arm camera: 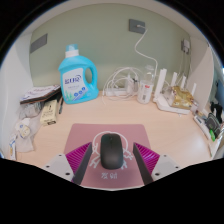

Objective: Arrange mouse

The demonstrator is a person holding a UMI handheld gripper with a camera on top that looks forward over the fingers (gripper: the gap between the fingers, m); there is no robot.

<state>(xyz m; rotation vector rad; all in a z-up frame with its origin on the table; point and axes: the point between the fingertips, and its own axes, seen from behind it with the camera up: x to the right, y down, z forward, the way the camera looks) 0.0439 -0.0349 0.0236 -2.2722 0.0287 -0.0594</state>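
Observation:
A black computer mouse (112, 153) lies on a pink mouse mat (86, 134) on the light wooden desk (160, 125). My gripper (112, 148) is open. The mouse rests on the mat between the two fingers, with a gap on each side. The left finger's magenta pad (79, 155) and the right finger's pad (146, 155) flank the mouse. The mat's near edge carries a pale printed mark just behind the mouse.
At the back left stands a blue detergent bottle (72, 75). White cables (120, 82), a small white bottle (147, 88) and a white device (172, 84) line the wall. Clutter sits at the desk's left end (38, 106) and right end (206, 124).

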